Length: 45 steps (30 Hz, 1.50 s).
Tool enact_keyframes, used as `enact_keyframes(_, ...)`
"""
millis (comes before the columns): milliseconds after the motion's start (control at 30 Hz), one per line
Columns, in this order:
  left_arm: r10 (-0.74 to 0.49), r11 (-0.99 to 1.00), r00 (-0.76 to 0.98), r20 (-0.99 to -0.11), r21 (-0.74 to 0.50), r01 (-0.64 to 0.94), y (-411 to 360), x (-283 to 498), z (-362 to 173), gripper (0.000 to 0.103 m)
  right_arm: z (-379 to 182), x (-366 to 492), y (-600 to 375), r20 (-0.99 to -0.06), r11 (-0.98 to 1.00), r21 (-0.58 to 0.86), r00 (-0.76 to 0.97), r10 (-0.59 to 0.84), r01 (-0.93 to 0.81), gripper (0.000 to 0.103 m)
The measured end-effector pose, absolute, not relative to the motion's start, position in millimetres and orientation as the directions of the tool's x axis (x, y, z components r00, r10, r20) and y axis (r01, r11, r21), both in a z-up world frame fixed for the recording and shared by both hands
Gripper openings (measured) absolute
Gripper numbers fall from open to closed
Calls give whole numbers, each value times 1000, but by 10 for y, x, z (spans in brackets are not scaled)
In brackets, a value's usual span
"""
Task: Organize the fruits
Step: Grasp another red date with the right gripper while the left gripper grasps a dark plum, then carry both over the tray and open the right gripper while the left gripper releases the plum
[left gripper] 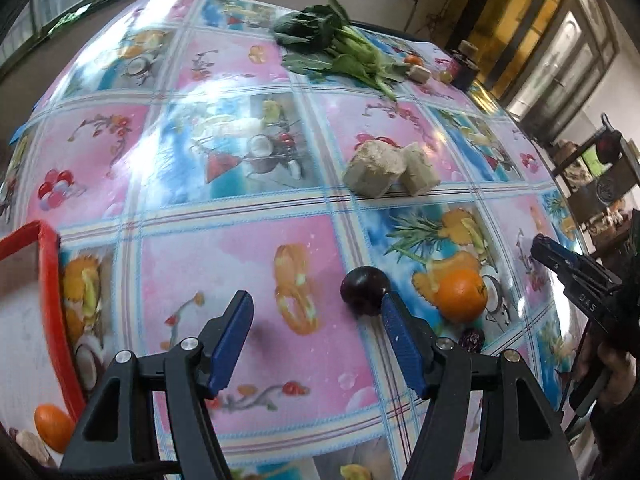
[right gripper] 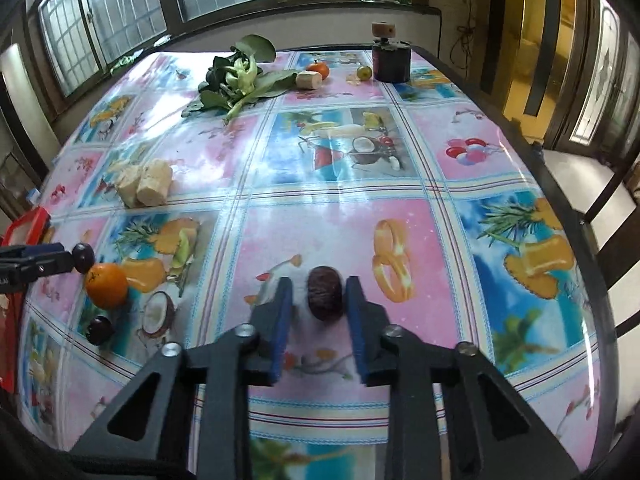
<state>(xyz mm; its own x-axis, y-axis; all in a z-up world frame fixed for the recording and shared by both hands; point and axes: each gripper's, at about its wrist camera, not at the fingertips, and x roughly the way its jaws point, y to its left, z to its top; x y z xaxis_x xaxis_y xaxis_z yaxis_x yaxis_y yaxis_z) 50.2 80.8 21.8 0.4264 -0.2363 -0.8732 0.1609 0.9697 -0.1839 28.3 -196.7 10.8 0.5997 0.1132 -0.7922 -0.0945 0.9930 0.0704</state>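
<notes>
In the left wrist view my left gripper hangs open over the fruit-print tablecloth. A dark plum lies just off the tip of its right finger, outside the jaws. An orange and a small dark red fruit sit to the right of it. In the right wrist view my right gripper is narrowly open around a wrinkled red date. The date lies close against the right pad, and a gap shows on its left. The plum and orange appear at the left.
A red-rimmed basket at the left table edge holds an orange. Two pale blocks lie mid-table, with leafy greens behind them. A small orange, a green fruit and a dark jar stand at the far end.
</notes>
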Motion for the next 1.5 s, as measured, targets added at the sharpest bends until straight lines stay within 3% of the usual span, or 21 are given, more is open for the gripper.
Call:
enact_keyframes(133,-250,958,428,-869,-157,241,671,534,220,65,104,285,-1995,-788,992,88,602,124,-90,20)
enact_keyframes(367,-291,918,398,-870,-137,372,411,599,184,37,104,277,-2034,-780,989,122,609,144,-77,20)
enact_keyframes(633,-292,909,393,-872,-126,396,222,716,153,26,103,271,-2040,-779,989,130,610,148,-74,20)
enact_keyframes(933,-287,921,406,-868,-132,368,282,649,178,24,143,223,-2040,-782,985,161,601,165,-61,20)
enact_keyframes(1200,-296,937,486,-822,-151,315,751,153,629,24,421,7,-1684,-744,969,209,622,244,-130,20)
enact_keyframes(1500,-117,993,567,-815,-102,57,2041,-634,956,24,708,-215,-411,-696,874,269,546,466,-404,20)
